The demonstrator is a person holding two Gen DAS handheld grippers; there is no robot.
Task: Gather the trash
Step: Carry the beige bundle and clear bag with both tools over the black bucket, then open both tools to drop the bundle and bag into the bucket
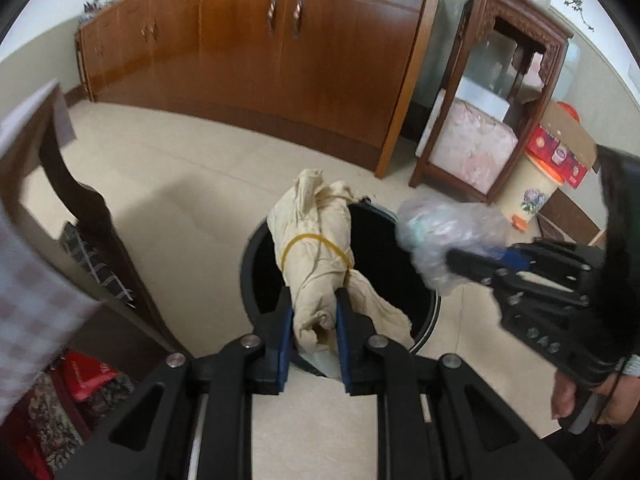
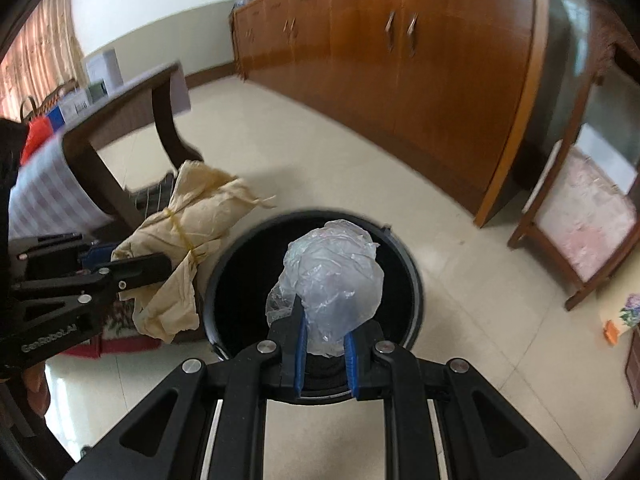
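While both hands hang over the bin, here is how things stand:

Bin: a round black trash bin [image 2: 416, 280] sits on the pale floor, wide open at the top and dark inside.

Left gripper: the left gripper [image 1: 314, 312] is squeezed tight on a cream paper bundle [image 1: 316, 240] tied with a yellow rubber band [image 1: 308, 240]. In the left view the bundle hangs over the bin's mouth; in the right view most of it looks to be by the bin's left rim.

Right gripper: the right gripper [image 2: 325, 334] is squeezed tight on a ball of clear crinkled plastic [image 2: 332, 276] — right over the middle of the dark opening.

Step in hand: both bits of trash look ready to be dropped in.

How to do it well: the plastic is light and could drift, so it is best let go low, close to the opening. The paper bundle is long — its far end should tip in past the rim first, or it may catch and fall on the floor.

Watch out: the two grippers are near each other, so they should open without bumping.

Nearby: a brown wooden cabinet [image 2: 420, 60] stands well behind the bin.
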